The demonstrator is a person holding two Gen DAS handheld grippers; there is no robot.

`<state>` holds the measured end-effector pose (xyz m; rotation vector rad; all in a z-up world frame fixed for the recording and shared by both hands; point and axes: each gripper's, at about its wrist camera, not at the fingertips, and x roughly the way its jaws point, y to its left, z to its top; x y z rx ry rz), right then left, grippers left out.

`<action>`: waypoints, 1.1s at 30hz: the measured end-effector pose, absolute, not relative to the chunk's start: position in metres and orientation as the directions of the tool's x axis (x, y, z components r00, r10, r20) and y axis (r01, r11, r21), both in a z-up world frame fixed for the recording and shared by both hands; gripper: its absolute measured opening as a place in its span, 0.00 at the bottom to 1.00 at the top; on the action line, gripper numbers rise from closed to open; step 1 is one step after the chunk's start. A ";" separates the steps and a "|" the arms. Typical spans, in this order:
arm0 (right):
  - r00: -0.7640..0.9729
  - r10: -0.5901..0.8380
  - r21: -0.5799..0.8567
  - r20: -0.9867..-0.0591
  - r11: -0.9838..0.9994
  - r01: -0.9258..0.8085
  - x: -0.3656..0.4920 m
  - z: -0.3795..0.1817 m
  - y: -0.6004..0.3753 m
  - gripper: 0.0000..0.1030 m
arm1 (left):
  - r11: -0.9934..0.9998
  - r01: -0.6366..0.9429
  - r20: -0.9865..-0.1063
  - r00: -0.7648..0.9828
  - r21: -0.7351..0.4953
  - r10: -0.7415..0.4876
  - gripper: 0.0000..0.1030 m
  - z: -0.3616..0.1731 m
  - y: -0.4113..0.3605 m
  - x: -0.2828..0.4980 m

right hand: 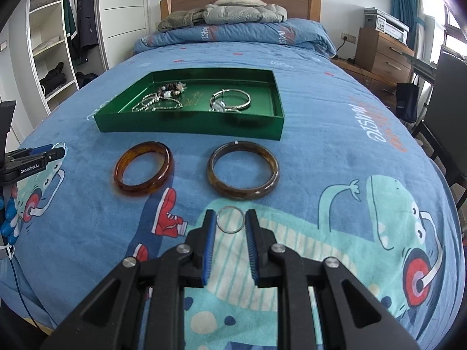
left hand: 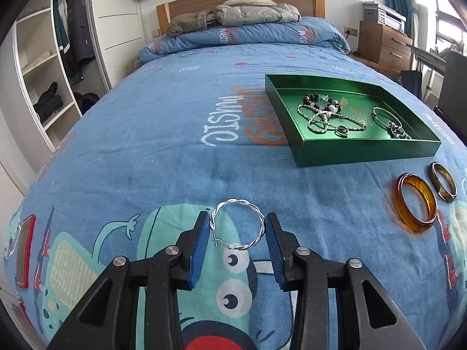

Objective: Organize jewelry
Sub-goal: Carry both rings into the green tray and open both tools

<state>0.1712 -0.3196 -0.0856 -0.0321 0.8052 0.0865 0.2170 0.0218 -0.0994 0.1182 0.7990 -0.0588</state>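
Note:
In the left wrist view my left gripper (left hand: 237, 218) is shut on a twisted silver hoop (left hand: 239, 246), which spans the gap between the blue pads just above the bedspread. The right wrist view shows my right gripper (right hand: 230, 215) shut on a small thin silver ring (right hand: 230, 231), pinched edge to edge. A green tray (left hand: 364, 148) (right hand: 189, 124) lies further up the bed and holds several chains, a bead bracelet and silver bangles. An amber bangle (right hand: 140, 188) (left hand: 420, 225) and a dark brown bangle (right hand: 242, 194) (left hand: 446, 198) lie on the cover between the grippers and the tray.
The blue cartoon bedspread (left hand: 146, 145) covers the whole bed, with a folded duvet and jackets (right hand: 239, 11) at the headboard. Open wardrobe shelves (left hand: 43, 73) stand on the left; a wooden drawer unit (right hand: 382, 55) stands on the right. A blue-gloved hand (right hand: 8, 218) shows at the left edge.

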 end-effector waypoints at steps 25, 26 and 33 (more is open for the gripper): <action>0.799 0.085 0.010 -0.595 0.995 -0.099 0.309 0.001 -0.320 0.18 | 0.969 0.237 -0.650 0.748 0.074 -0.134 0.37 -0.035 -0.068 0.310; 0.792 0.089 0.015 -0.604 0.995 -0.100 0.320 -0.003 -0.319 0.18 | 0.967 0.243 -0.656 0.742 0.071 -0.138 0.37 -0.038 -0.074 0.316; 0.696 0.126 0.067 -0.706 0.991 -0.112 0.381 -0.049 -0.310 0.18 | 0.966 0.252 -0.707 0.694 0.062 -0.136 0.37 -0.069 -0.093 0.345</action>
